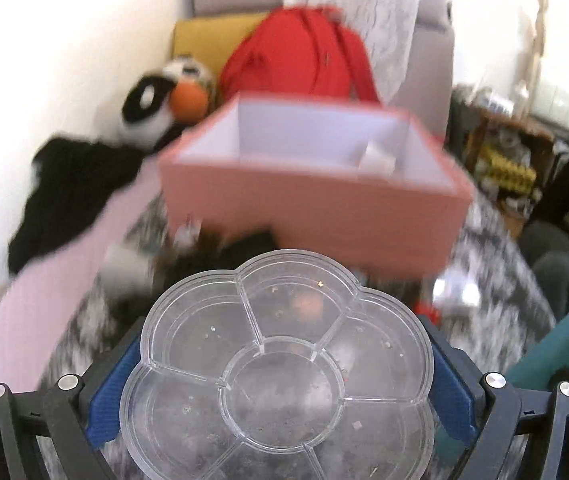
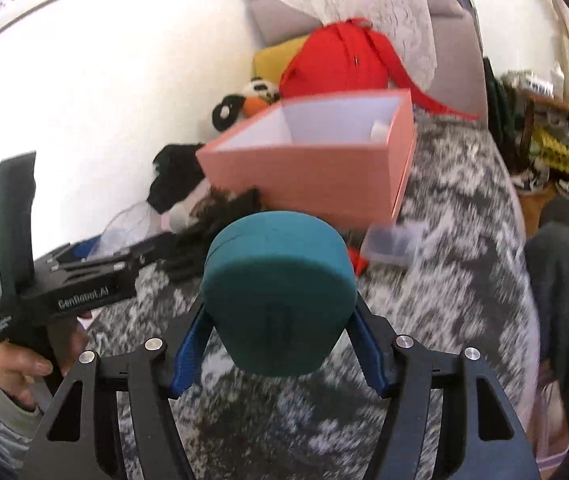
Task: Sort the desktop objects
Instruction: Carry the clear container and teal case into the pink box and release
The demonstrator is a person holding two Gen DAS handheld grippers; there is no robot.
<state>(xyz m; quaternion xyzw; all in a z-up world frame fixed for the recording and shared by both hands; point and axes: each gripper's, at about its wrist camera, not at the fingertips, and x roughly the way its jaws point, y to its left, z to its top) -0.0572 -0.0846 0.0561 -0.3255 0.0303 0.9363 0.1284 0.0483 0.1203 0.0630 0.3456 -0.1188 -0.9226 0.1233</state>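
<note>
Both grippers loaded | left gripper (image 1: 284,376): clear tray (image 1: 280,364) | right gripper (image 2: 280,344): teal case (image 2: 280,296)

Bed (image 2: 464,216), grey-white patterned cover, cluttered.
On it: open pink box (image 2: 312,176) mid-bed, small clear plastic container (image 2: 394,244) just beside its near right corner, dark fuzzy item (image 2: 220,216) at its near left, black cloth (image 2: 174,178) by the wall, red backpack (image 2: 340,60) and panda plush (image 2: 244,104) behind the box.

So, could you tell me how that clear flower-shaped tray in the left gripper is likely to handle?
The clear flower-shaped tray looks like thin hard plastic, so probably stiff and light. Its glossy lobed rim may slip between the left gripper pads. Its compartments look open-topped, so tilting it might spill the small bits inside.
</note>
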